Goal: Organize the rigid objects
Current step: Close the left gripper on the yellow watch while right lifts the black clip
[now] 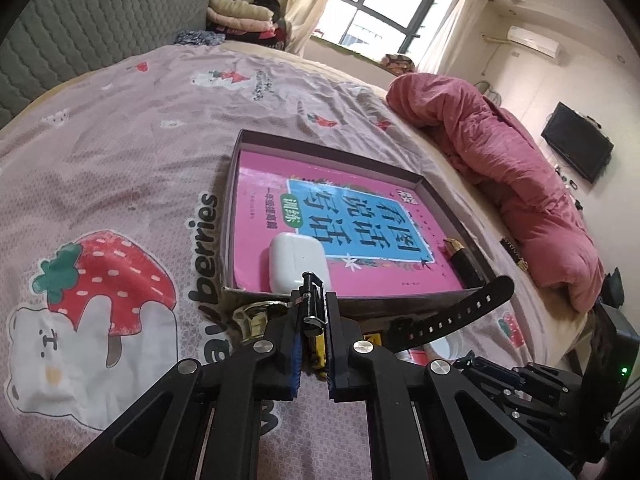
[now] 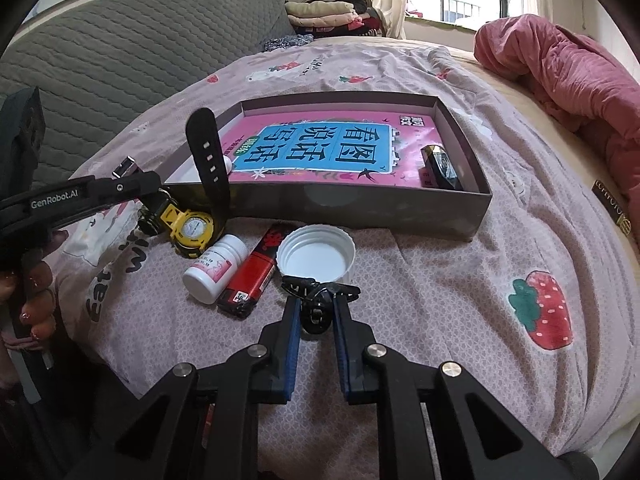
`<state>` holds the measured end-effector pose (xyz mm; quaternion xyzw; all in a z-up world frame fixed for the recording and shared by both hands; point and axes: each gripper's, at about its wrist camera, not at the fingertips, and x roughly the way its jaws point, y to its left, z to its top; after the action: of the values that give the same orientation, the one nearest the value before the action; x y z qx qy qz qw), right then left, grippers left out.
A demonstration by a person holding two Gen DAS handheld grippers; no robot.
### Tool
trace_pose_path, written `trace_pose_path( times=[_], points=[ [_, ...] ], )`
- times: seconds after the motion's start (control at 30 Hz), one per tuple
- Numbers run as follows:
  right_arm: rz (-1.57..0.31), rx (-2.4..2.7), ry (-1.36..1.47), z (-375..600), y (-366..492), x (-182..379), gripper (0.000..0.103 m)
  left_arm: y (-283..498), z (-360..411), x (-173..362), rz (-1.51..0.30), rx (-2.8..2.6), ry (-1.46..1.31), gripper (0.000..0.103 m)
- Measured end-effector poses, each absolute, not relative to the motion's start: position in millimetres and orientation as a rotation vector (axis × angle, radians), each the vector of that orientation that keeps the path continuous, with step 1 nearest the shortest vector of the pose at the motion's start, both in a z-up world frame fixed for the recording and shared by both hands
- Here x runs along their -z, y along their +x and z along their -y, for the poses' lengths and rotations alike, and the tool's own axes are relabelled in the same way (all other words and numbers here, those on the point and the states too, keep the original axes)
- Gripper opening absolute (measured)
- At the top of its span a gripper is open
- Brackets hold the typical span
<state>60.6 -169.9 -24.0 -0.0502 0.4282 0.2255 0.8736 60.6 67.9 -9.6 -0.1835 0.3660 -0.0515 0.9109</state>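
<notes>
My left gripper (image 1: pixel 314 312) is shut on the buckle end of a black watch strap (image 1: pixel 310 300). The other strap (image 1: pixel 460 312) sticks out to the right, and the yellow watch body (image 2: pixel 192 228) is plain in the right wrist view, beside my left gripper (image 2: pixel 154 196). Just in front of the watch stands a grey box (image 1: pixel 440 200) with a pink book (image 1: pixel 272 200), a white earbud case (image 1: pixel 298 258) and a small black object (image 1: pixel 460 258) inside. My right gripper (image 2: pixel 316 312) is shut on a small black clip-like object (image 2: pixel 320 290) on the bed sheet.
A white pill bottle (image 2: pixel 214 268), a red lighter (image 2: pixel 252 276) and a white lid (image 2: pixel 316 256) lie on the sheet before the box (image 2: pixel 400 208). A pink quilt (image 2: pixel 560 72) is bunched at the right, and a grey headboard (image 2: pixel 120 40) stands at the left.
</notes>
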Motion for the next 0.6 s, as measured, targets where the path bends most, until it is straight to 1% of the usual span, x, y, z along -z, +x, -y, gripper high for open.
trace_pose_path(
  times=[0.2, 0.4, 0.6],
  points=[
    [-0.893, -0.474, -0.084, 173, 60, 22, 0.016, 56, -71, 4, -0.722, 0.109, -0.392, 0.008],
    [-0.888, -0.472, -0.042, 180, 63, 19, 0.016, 48, -63, -15, -0.644, 0.103, -0.348, 0.008],
    [-0.869, -0.479, -0.013, 185, 63, 12, 0.016, 43, -51, -20, -0.648, 0.112, -0.326, 0.008]
  ],
)
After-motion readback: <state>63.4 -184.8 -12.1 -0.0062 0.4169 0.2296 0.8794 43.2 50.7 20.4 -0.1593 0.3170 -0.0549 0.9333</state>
